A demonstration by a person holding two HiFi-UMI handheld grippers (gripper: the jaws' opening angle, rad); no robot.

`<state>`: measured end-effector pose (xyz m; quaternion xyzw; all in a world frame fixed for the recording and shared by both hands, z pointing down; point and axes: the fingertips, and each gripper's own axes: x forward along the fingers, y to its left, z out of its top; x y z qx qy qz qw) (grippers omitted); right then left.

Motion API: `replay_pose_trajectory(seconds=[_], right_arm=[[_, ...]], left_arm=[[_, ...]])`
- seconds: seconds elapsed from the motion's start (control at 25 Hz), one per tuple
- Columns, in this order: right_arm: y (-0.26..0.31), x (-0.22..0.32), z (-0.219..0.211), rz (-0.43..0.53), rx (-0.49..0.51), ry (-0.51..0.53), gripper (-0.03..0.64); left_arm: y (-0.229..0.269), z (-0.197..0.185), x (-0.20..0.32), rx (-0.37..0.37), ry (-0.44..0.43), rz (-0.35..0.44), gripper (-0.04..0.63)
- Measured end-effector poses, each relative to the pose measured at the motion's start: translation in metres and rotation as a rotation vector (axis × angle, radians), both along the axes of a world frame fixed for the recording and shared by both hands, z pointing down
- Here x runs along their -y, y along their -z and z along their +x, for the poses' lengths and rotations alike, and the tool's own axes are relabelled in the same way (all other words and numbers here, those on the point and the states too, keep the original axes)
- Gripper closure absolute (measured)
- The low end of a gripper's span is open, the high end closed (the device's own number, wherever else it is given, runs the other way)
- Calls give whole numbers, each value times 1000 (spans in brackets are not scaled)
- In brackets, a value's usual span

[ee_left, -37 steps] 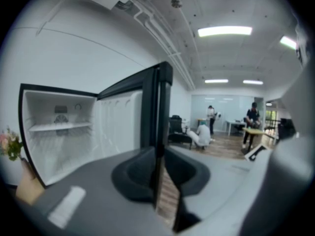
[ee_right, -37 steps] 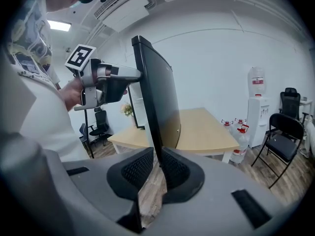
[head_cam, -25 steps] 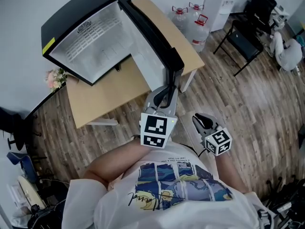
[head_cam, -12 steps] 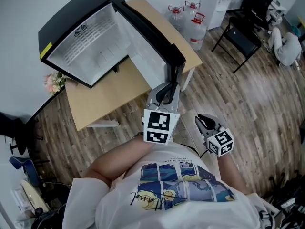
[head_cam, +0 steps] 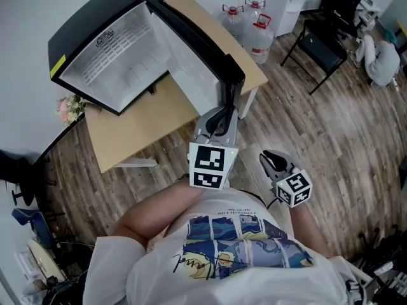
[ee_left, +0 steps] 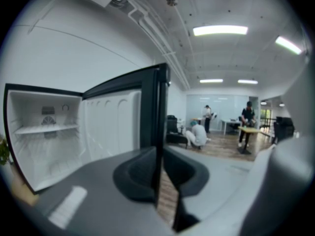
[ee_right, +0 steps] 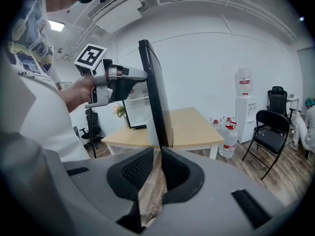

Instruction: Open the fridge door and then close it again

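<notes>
Change: fridge and table had slid slightly up and left in the head view; both grippers sat where they were a second earlier.
Fridge: black mini fridge with a white ribbed interior stood on the light wooden table, close to the wall.
Door: black-edged fridge door with its white liner hung wide open, free edge out past the table's front corner.
Left gripper: left gripper was clamped on that free edge, the dark rim running straight down between its pads.
Right gripper: right gripper hung apart from the door over the wood-plank floor, jaws drawn together, nothing between them.
Backdrop: clear water bottles with red caps stood beyond the table.
</notes>
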<state>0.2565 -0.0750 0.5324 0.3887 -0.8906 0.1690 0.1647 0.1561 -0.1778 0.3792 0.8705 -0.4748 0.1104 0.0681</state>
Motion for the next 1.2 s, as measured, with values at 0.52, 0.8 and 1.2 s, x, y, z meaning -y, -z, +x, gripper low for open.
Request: replay_pose_trajectory(seconds=[0.52,0.8,1.2], right_arm=[[-2,6,-5,-6,7,13,568],[-2,10,-8,-5,6,22,568],[-2,14,-19,-11,-1,50,568]], left_arm=[[1,-1,0,2,-4,-1,541],[0,-2,-1,0,-5,1,543],[2,-13,-7,-17,-9,4,548]])
